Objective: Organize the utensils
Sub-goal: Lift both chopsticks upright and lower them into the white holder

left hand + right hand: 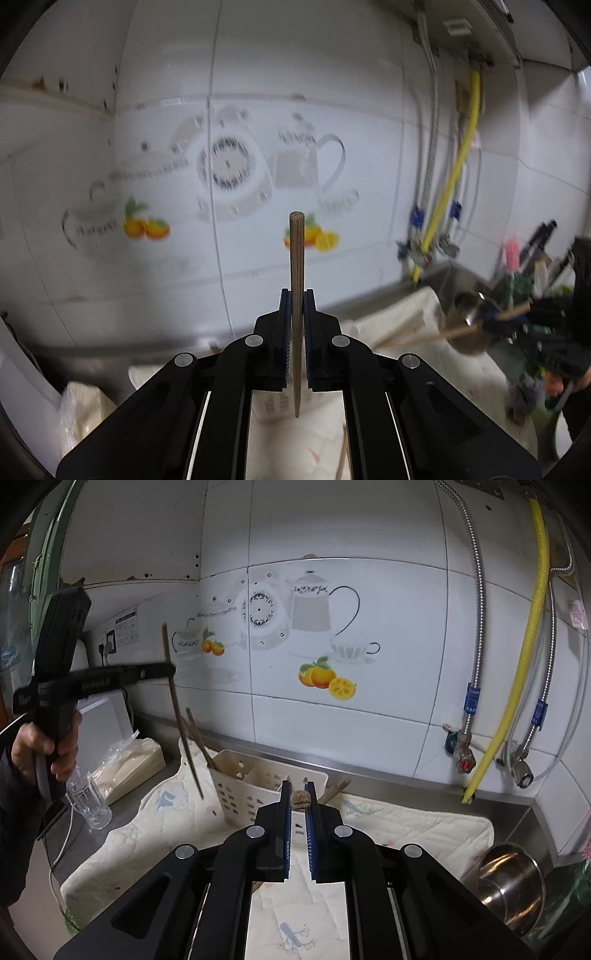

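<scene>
My left gripper [296, 295] is shut on a wooden chopstick [297, 258] that stands upright between its jaws, high above the cloth. In the right wrist view the left gripper [168, 670] holds that chopstick [181, 716] up to the left of a white slotted utensil basket [255, 786]. Two chopsticks [197, 738] lean in the basket's left compartment. My right gripper [298, 786] is shut on the end of another chopstick [300, 799], just in front of the basket. In the left wrist view the right gripper [491, 321] shows far right with its chopstick [458, 331].
A quilted cream cloth [388, 830] covers the steel counter. A clear glass [88, 801] and a bagged stack [129, 764] stand at left. A steel pot [513, 882] sits at right. Hoses and valves [465, 753] hang on the tiled wall. More chopsticks [334, 789] lie behind the basket.
</scene>
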`<state>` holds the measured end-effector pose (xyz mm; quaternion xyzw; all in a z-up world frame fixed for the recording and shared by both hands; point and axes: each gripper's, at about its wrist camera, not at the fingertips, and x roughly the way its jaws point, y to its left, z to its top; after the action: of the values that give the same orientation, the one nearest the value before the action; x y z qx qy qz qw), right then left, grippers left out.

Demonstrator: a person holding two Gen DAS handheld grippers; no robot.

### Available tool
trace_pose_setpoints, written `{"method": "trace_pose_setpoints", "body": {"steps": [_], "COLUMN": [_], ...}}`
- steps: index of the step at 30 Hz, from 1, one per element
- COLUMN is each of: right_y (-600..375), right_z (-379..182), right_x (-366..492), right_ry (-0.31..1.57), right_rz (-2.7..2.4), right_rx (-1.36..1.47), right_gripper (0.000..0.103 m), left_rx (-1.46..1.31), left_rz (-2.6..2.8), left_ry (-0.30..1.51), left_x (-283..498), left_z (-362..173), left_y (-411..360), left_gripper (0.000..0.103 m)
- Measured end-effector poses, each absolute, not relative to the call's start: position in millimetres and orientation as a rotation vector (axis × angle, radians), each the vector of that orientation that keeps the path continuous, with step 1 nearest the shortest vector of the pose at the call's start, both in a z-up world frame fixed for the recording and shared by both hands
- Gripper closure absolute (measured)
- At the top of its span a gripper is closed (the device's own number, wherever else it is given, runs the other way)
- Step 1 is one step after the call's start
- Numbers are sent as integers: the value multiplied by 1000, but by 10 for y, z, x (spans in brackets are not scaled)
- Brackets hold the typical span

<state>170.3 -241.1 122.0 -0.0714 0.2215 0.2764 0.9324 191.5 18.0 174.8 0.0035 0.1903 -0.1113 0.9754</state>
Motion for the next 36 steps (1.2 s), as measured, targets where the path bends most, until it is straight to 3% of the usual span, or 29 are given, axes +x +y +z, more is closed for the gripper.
{"method": "trace_pose_setpoints", "body": {"steps": [10,36], "right_y": [-2381,-2011], "right_z": [1143,999], "right_x": [1950,2427], "right_ry": [487,600], "right_rz": [555,589], "right_rx": [-157,-201], "right_gripper": [96,96], "left_rx": [-14,-100], "left_rz": [-150,-121], "left_ry": [316,484], "left_x": [2256,2587], "left_z": [1716,977], "left_y": [168,392], "left_gripper": [98,97]}}
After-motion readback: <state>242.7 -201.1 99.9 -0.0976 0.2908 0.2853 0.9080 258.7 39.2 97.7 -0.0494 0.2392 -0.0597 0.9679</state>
